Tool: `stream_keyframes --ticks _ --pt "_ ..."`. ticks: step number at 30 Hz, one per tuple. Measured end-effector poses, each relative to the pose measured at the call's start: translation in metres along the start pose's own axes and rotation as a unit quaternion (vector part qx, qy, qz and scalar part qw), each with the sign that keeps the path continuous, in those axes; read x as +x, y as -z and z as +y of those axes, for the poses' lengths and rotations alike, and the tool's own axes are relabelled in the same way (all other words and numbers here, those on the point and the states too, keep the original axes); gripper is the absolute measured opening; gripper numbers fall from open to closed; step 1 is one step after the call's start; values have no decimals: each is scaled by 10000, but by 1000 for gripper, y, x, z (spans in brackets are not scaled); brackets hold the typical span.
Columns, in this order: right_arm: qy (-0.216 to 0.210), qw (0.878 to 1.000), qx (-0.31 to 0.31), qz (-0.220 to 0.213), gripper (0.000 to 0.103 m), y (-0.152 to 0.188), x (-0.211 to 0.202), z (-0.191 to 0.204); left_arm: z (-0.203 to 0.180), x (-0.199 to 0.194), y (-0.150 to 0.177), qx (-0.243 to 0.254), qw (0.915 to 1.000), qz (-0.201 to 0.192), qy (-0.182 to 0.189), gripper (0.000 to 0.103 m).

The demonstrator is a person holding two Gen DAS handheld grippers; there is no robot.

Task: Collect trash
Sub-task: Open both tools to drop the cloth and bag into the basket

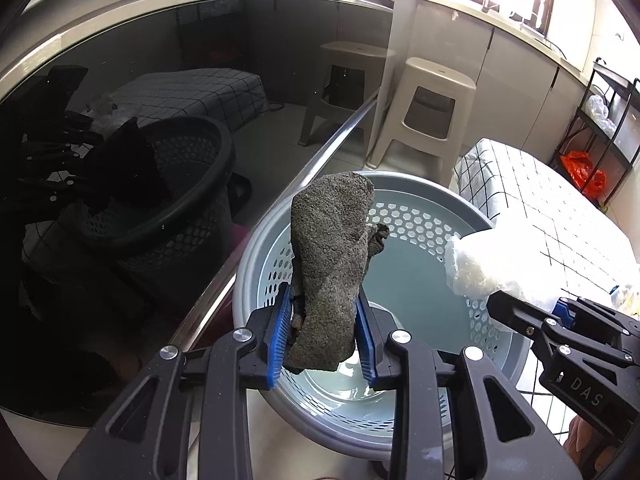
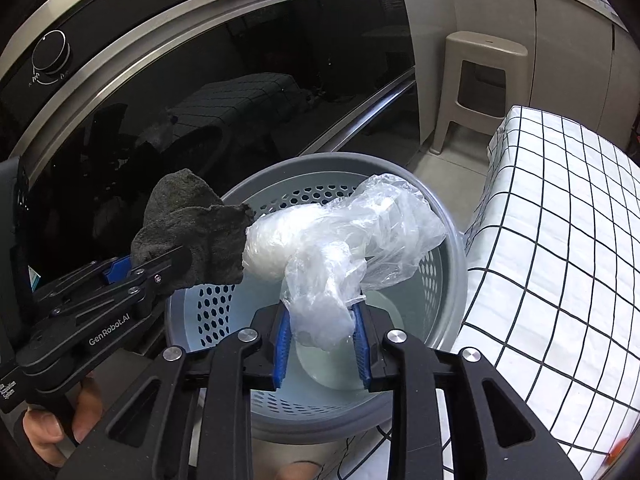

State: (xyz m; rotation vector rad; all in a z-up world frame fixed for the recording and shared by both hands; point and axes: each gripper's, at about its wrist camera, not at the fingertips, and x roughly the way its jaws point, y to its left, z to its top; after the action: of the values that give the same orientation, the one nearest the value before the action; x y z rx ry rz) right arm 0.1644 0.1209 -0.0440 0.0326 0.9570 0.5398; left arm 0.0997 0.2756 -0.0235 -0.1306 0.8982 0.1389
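Left gripper (image 1: 325, 322) fingers clamp grey rag (image 1: 330, 256); right gripper (image 2: 323, 330) fingers pinch crumpled plastic bag (image 2: 344, 236). Both pieces above grey perforated basket (image 2: 454, 264), basket empty. Pickup done, drop pending.

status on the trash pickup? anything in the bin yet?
Done: both pieces are picked up and carried over the grey perforated bin.
In hand: the left gripper clamps a grey rag; the right gripper holds a crumpled clear plastic bag.
Left: nothing is dropped yet, and the visible bin floor looks bare. Both items need releasing. Whether more trash lies elsewhere can't be told.
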Motion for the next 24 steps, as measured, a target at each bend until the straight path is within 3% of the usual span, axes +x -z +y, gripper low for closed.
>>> stream_keyframes --ticks 2,3,5,7,13,19,24 --pt "21 10000 23 -51 39 3 -4 0 -1 0 0 2 10000 -5 -12 33" --pt "22 10000 39 -82 49 3 -5 -1 -1 0 0 1 10000 -15 -16 39" --pt "13 9998 75 -178 59 2 -9 -4 -1 -3 0 -7 10000 -77 -44 53" --pt "6 9997 74 -223 59 2 -12 -5 -1 -6 1 -24 9998 -172 -54 60" --pt "6 9997 73 -212 59 2 -15 -6 -1 -5 0 -42 9998 -154 -99 61" --pt "5 9997 141 -182 59 9 -19 -10 0 -11 0 -83 9994 -310 -137 73" --pt "85 9995 185 -241 59 22 -29 -13 -4 -15 2 -37 9991 -380 -172 74"
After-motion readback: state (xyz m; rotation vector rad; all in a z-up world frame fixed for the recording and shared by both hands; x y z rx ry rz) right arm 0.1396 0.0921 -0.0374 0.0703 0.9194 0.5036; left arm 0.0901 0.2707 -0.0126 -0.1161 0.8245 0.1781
